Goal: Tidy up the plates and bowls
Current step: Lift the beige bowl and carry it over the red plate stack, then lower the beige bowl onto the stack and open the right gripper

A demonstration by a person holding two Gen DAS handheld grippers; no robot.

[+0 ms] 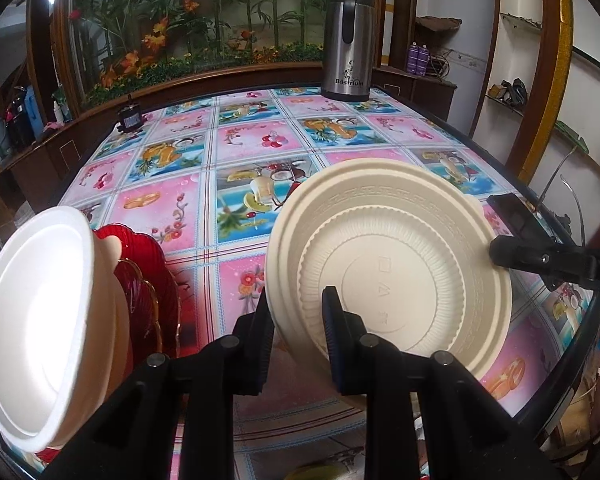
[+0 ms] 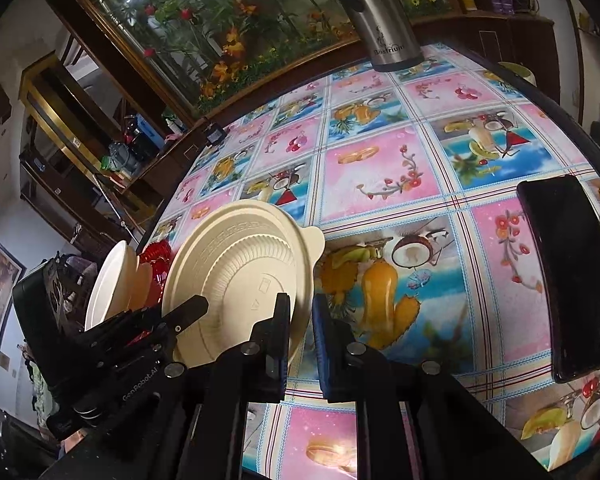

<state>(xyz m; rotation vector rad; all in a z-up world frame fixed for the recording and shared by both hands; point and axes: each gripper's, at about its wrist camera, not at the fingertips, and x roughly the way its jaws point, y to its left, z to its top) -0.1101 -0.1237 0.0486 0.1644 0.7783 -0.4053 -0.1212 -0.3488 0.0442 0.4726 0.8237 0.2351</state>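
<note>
1. Cream bowl [image 1: 400, 256], ribbed and turned up on edge with its underside facing the left wrist camera, sits over the near middle of the table, lifted off the flowered tablecloth [image 1: 228, 152].
2. Left gripper [image 1: 296, 320] pinches the bowl's lower rim: one finger lies behind the rim, the other presses the ribbed underside.
3. Right gripper [image 2: 302, 332] stands at the bowl's right edge; the rim with its small tab [image 2: 314, 240] passes by the left finger, and the narrow gap between the two pads looks bare, so whether it grips the bowl cannot be told. In the left view one of its fingertips [image 1: 500, 250] touches the bowl's right rim.
4. White bowl [image 1: 36, 320] stands on edge at the near left, leaning against red plates [image 1: 148, 280] with gold-lined rims just behind it.
5. Steel flask [image 1: 346, 40] stands at the far side of the table, right of centre.
6. Black phone [image 2: 568, 276] lies flat near the right edge.
7. Small dark object [image 1: 130, 120], too small to identify, sits at the far left edge.
</note>
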